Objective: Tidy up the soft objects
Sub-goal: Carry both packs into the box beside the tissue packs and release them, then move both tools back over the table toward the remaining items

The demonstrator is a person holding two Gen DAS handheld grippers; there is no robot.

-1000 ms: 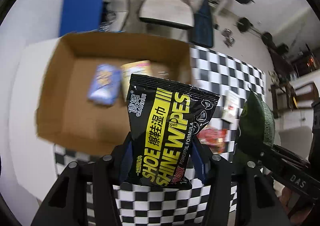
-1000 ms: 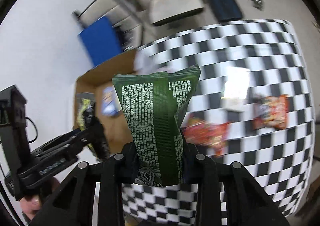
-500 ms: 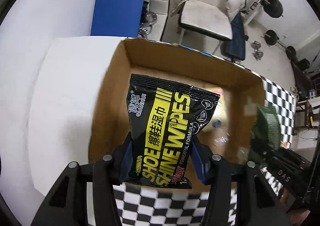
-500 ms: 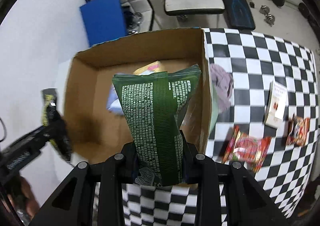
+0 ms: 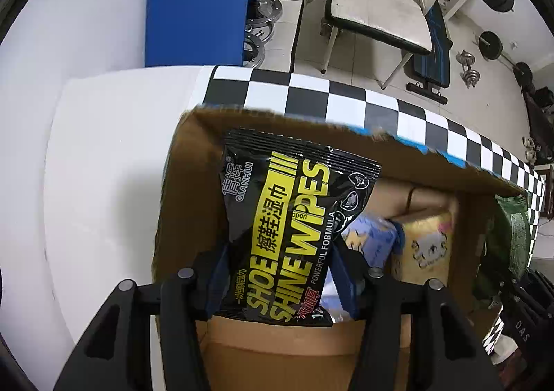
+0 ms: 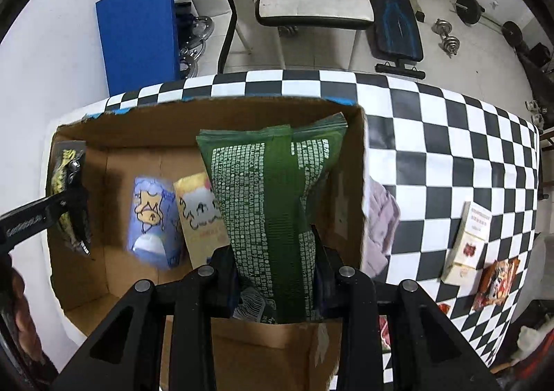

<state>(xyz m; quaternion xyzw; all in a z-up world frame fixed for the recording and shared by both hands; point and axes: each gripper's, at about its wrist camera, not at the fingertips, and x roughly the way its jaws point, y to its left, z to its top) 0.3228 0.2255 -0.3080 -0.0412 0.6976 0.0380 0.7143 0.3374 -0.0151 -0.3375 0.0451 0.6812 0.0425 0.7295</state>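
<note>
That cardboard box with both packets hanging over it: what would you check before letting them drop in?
1. Left gripper grips the wipes pack firmly: ok, pack upright between its fingers.
2. Right gripper grips the green pack: ok.
3. Both packs are over the box, not its rim: ok, box floor shows behind each.
4. Free floor under the wipes pack: ok, bare cardboard at the left side.
5. Free floor under the green pack: cannot tell, the pack hides that spot; the blue pack and yellow pack lie just left of it.
6. The grippers are clear of each other: ok, at opposite sides of the box.
</note>
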